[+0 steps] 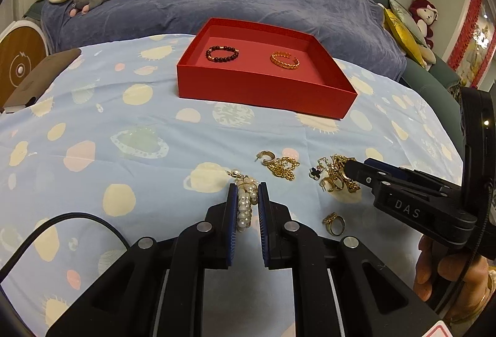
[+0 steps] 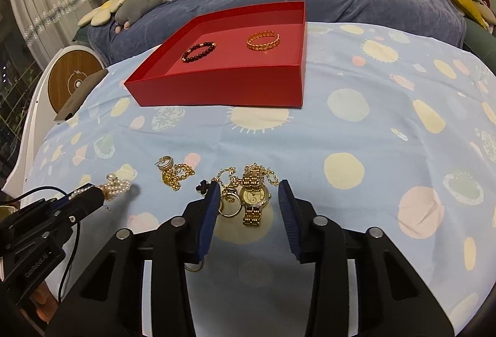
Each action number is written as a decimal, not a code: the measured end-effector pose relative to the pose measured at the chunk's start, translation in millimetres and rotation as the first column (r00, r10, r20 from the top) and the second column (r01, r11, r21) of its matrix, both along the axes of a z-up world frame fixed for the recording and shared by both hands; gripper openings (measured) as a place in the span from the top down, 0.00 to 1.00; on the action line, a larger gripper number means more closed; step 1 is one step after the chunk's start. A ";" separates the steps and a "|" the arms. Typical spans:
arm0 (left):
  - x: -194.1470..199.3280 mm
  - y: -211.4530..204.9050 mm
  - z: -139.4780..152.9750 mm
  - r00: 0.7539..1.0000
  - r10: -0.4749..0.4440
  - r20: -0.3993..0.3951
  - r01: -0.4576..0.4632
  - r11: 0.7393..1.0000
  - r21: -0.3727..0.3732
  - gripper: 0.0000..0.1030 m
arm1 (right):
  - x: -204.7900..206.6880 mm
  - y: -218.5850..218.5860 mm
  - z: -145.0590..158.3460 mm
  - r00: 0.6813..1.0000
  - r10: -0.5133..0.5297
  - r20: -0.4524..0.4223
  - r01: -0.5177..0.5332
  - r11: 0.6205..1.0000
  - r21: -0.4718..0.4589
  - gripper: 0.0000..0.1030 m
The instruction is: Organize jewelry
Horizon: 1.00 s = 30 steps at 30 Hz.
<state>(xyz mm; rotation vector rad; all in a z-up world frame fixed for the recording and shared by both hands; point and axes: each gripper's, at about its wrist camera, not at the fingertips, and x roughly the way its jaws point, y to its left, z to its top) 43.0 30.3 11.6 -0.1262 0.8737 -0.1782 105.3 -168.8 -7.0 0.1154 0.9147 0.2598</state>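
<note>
The sorting is partway along: the red box (image 1: 266,92), in the upper middle of both views, already holds a dark bead bracelet (image 1: 222,54) and a gold chain bangle (image 1: 285,60), while the rest lies loose on the spotted cloth of the tabletop (image 1: 124,132) in the lower half. The left tongs (image 1: 248,191) are nearly closed, gripping a pearl bracelet (image 1: 246,203) at lower centre; the likely next move is to carry it up and over the box's near wall and let go inside. The right tongs (image 2: 249,197) stand half-wide astride a gold watch (image 2: 254,197), pads not touching it; they need to close squarely on it without catching the tangled gold chain (image 2: 229,179) or the rings (image 2: 229,207) beside it. How those pieces interlock is hard to make out, and a ring (image 2: 195,266) at lower centre is partly hidden behind the left pad.
</note>
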 end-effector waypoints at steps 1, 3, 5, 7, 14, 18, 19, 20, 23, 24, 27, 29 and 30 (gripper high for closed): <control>0.4 1.5 0.6 1.000 0.004 0.000 -0.004 1.000 -0.003 0.90 | 1.3 1.2 -0.7 1.000 -0.002 0.002 0.002 1.000 -0.005 0.66; 1.1 5.4 1.4 1.000 0.012 -0.001 -0.012 1.000 -0.009 0.90 | 3.8 3.4 -2.4 1.000 -0.003 0.002 0.003 1.000 -0.013 0.66; 1.3 8.2 2.1 1.000 0.019 -0.001 -0.019 1.000 -0.013 0.90 | 6.1 4.9 -4.4 1.000 -0.004 -0.001 0.004 1.000 -0.020 0.67; 1.1 10.7 3.3 1.000 0.023 0.001 -0.023 1.000 -0.018 0.90 | 7.7 5.6 -6.5 1.000 -0.007 -0.005 0.007 1.000 -0.025 0.70; 0.3 14.2 7.5 1.000 0.029 0.007 -0.029 0.999 -0.026 0.90 | 9.8 4.2 -7.7 1.000 -0.014 0.000 0.014 0.999 -0.035 0.87; 0.5 13.7 8.4 0.999 0.030 0.010 -0.030 0.999 -0.026 0.90 | 6.2 -0.7 0.1 1.000 -0.020 0.019 0.021 1.000 -0.020 0.89; 0.8 13.5 8.6 0.999 0.030 0.011 -0.030 0.999 -0.026 0.90 | 4.5 -2.0 3.7 0.999 -0.020 0.027 0.021 1.000 -0.014 0.89; 1.2 13.0 9.2 0.999 0.031 0.013 -0.031 0.999 -0.025 0.90 | 2.7 -3.4 7.9 0.999 -0.022 0.036 0.022 1.000 -0.007 0.89; 2.3 12.2 11.3 0.999 0.032 0.019 -0.031 0.999 -0.029 0.90 | -3.1 -8.9 22.5 0.998 -0.026 0.065 0.024 0.999 0.028 0.89; 2.5 11.2 12.5 0.999 0.031 0.022 -0.030 0.999 -0.029 0.90 | -6.0 -10.9 28.7 0.997 -0.025 0.078 0.021 0.999 0.041 0.89; 3.2 8.3 16.3 0.999 0.027 0.034 -0.026 0.999 -0.030 0.90 | -13.6 -14.8 45.1 0.993 -0.020 0.116 0.012 0.998 0.069 0.89; 4.1 5.9 18.3 0.999 0.026 0.039 -0.024 0.999 -0.032 0.90 | -17.6 -17.1 53.8 0.991 -0.020 0.135 0.009 0.996 0.083 0.89; 5.0 5.2 19.0 0.999 0.025 0.040 -0.024 0.999 -0.033 0.90 | -18.5 -19.0 57.2 0.990 -0.021 0.142 0.008 0.996 0.091 0.89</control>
